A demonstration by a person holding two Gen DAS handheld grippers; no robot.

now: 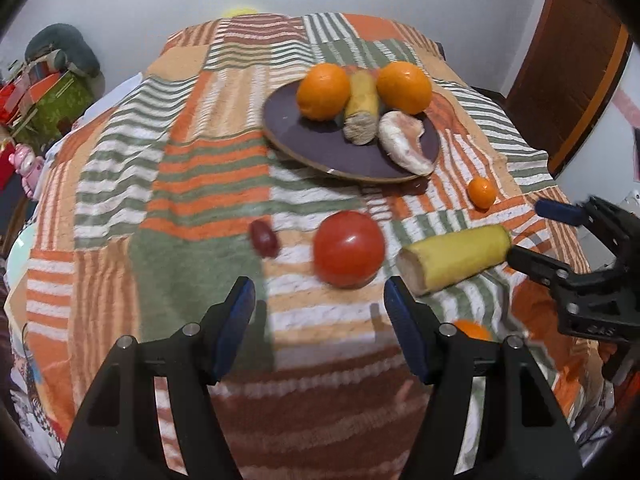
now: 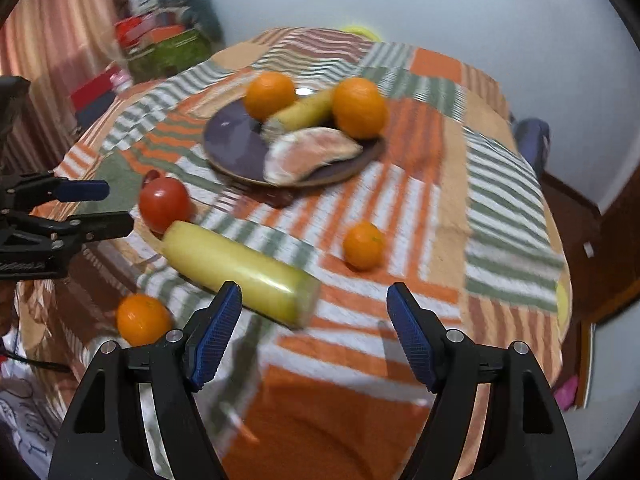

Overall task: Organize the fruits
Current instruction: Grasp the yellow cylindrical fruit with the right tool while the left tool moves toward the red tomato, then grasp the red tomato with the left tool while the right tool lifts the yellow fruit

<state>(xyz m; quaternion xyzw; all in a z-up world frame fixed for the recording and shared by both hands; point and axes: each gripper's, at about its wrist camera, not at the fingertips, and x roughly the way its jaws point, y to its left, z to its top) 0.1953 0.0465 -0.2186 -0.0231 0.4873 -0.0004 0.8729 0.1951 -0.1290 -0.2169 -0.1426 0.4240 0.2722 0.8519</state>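
Note:
A dark plate [image 1: 304, 140] [image 2: 232, 144] holds two oranges [image 1: 323, 91] [image 1: 404, 87], a yellow banana piece [image 1: 362, 108] and a pale fruit wedge [image 1: 404, 142]. On the cloth lie a red tomato [image 1: 348, 254] [image 2: 165, 203], a long yellow banana piece [image 1: 456, 258] [image 2: 240, 270], a dark red grape [image 1: 264, 239], a small mandarin [image 1: 481, 192] [image 2: 363, 245] and another mandarin [image 2: 143, 319] [image 1: 471, 329]. My left gripper [image 1: 320, 326] is open and empty, just short of the tomato. My right gripper [image 2: 314, 334] is open and empty, at the banana piece's near end.
A striped orange, green and white cloth [image 1: 200, 184] covers the round table. Boxes and clutter [image 1: 44, 96] stand at the left beyond the table. A brown door [image 1: 576, 72] is at the right. The right gripper [image 1: 560, 240] shows in the left wrist view, the left one [image 2: 92, 208] in the right wrist view.

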